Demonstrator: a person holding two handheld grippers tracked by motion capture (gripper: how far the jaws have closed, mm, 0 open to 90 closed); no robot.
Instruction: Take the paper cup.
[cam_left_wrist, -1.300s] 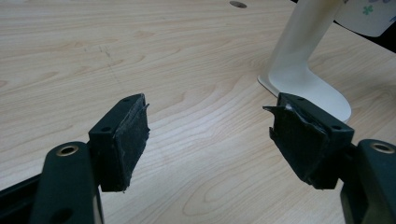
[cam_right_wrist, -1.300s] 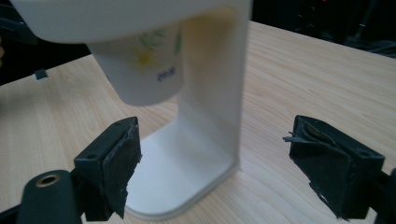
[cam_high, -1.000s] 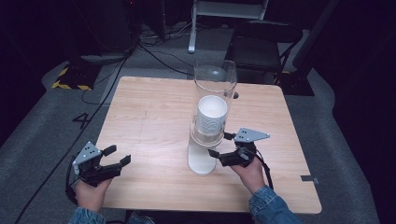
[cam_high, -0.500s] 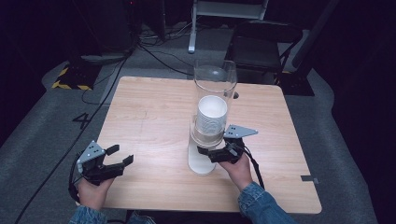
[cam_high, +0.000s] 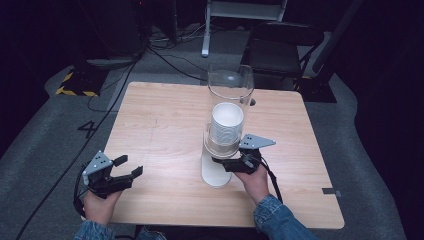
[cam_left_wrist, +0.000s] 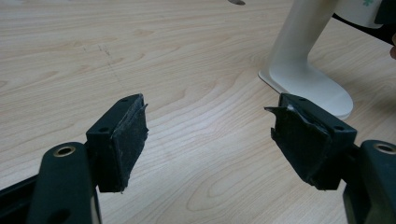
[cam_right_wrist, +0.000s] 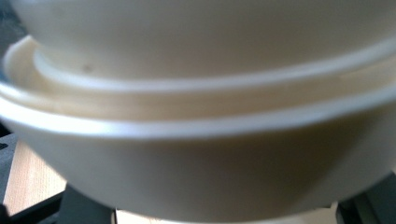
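I log one table (cam_high: 160, 125), one clear tube dispenser (cam_high: 229, 92) on white stand (cam_left_wrist: 303, 70), cup stack (cam_high: 226, 127) inside at centre. Left hand-held gripper (cam_high: 126, 170) spread, empty. Right hand-held gripper (cam_high: 226, 162) at stack's bottom cup; grip state: cannot tell.

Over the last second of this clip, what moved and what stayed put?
The right gripper moved in leftward from beside the dispenser to the cup stack at the tube's bottom; the right gripper view is now close up against cup rims. Whether it has gripped one is unclear. The left gripper stayed open near the table's left front corner, shifting only slightly. Dispenser and cups unmoved.
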